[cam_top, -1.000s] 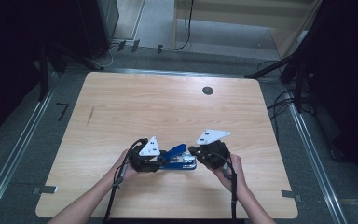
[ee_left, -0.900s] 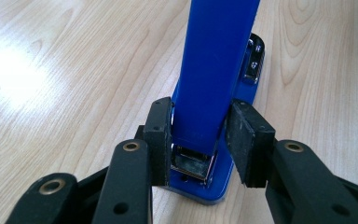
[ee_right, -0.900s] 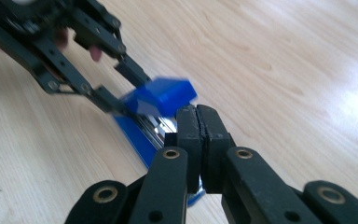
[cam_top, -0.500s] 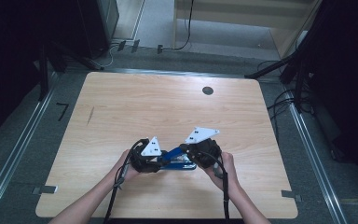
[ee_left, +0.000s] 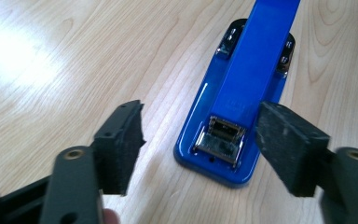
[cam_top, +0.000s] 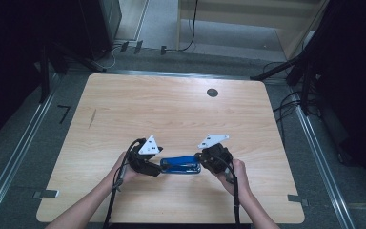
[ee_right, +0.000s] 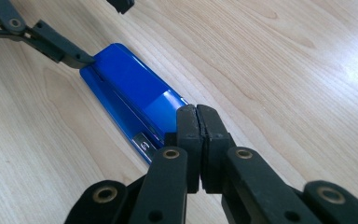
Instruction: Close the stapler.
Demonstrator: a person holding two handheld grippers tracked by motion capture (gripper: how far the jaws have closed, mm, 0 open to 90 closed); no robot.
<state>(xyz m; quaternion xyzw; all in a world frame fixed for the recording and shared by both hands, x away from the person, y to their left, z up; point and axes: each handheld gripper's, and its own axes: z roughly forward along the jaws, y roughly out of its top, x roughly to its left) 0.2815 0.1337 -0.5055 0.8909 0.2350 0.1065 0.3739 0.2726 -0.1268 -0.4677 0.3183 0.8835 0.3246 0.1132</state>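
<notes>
Your left gripper (ee_left: pixel 200 140) has just been spreading its jaws off the blue stapler (cam_top: pixel 181 165), now flat at the table's (cam_top: pixel 171 114) 6 o'clock edge; your right gripper (ee_right: pixel 197 122), jaws together, presses its rear—closing looks done, withdrawal remains.

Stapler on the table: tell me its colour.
The stapler is bright blue with silver metal parts, shown best in the left gripper view.

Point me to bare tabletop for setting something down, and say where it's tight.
Free: the whole far half of the table, bordered only by the small black disc near the far right edge, plus the left and right margins. Crowded: the near centre, where the blue stapler lies between the left gripper, jaws just opened around its end, and the shut right gripper.
</notes>
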